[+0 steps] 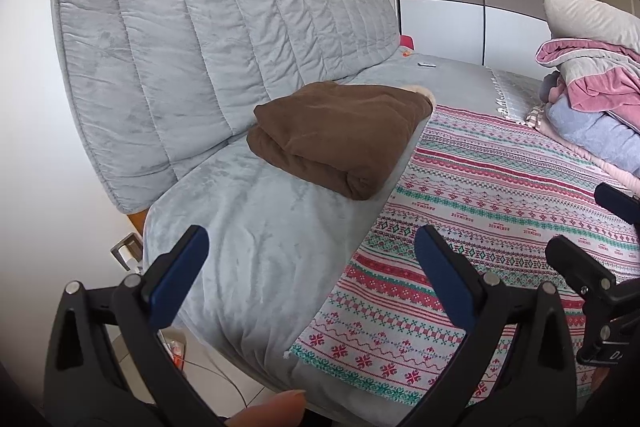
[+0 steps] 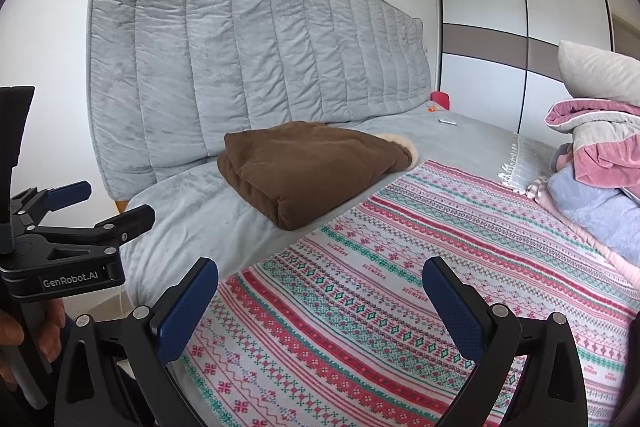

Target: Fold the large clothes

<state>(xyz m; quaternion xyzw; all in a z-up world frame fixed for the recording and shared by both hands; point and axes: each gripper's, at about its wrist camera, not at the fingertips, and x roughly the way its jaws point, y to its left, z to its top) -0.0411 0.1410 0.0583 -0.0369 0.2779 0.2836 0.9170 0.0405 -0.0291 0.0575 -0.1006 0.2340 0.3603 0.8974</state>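
Both tools hang just above the near edge of the bed (image 2: 256, 195), tilted downward, and neither holds anything. The right tool (image 2: 320, 297) stands wide, with only the patterned blanket (image 2: 400, 267) showing through the gap between its blue pads. The left tool (image 1: 312, 267) is spread about as wide, also with nothing in it.

The folded brown garment (image 2: 308, 171) lies ahead of both tools on the grey cover, up toward the padded headboard (image 2: 256, 67). It looks finished to me. What remains, I'd judge, is the pile of clothes (image 2: 596, 163) far off to the right, pink and grey pieces heaped on a bluish one. From the right tool it lies ahead and well to the right, and from the left tool farther still. The right hand is therefore the nearer one for the next reach.
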